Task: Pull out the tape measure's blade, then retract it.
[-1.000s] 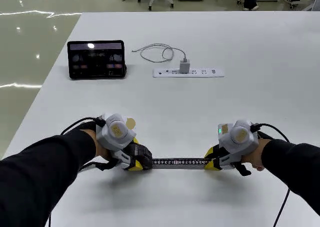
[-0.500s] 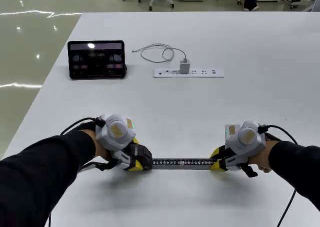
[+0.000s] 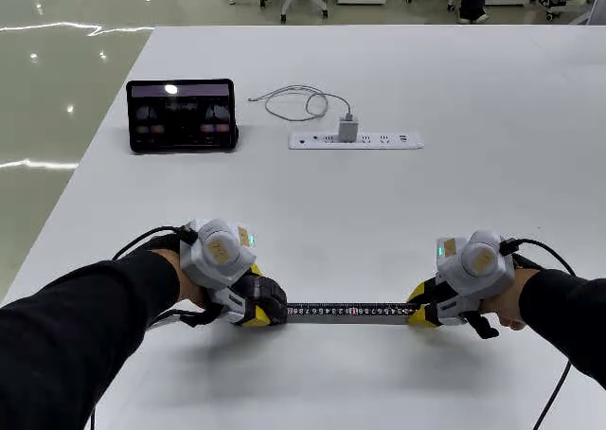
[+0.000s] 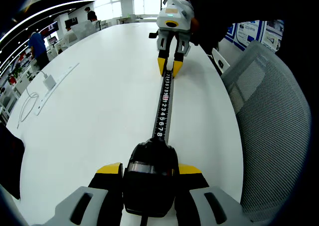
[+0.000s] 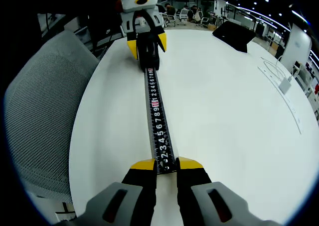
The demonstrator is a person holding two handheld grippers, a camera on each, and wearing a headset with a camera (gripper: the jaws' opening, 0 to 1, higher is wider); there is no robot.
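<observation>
The black tape measure case [image 3: 260, 300] [image 4: 150, 178] lies near the table's front edge, and my left gripper [image 3: 248, 308] [image 4: 149, 169] is shut on it. Its dark blade [image 3: 348, 310] [image 4: 164, 104] [image 5: 157, 121] with white numbers runs flat along the table to the right. My right gripper [image 3: 418, 311] [image 5: 164, 163] is shut on the blade's end, yellow tips pinching it from both sides. In the left gripper view the right gripper [image 4: 169, 66] sits at the blade's far end. The right gripper view has the left gripper [image 5: 146, 46] holding the case [image 5: 148, 53] at the far end.
A dark tablet [image 3: 182, 114] stands at the back left of the white table [image 3: 379, 203]. A white power strip [image 3: 355, 139] with a charger and coiled cable [image 3: 301, 101] lies behind the middle. A grey mesh chair [image 4: 279, 131] is beside the table's front edge.
My right gripper has moved further right with the blade's end, so more blade is out of the case. My left gripper and the case have stayed put.
</observation>
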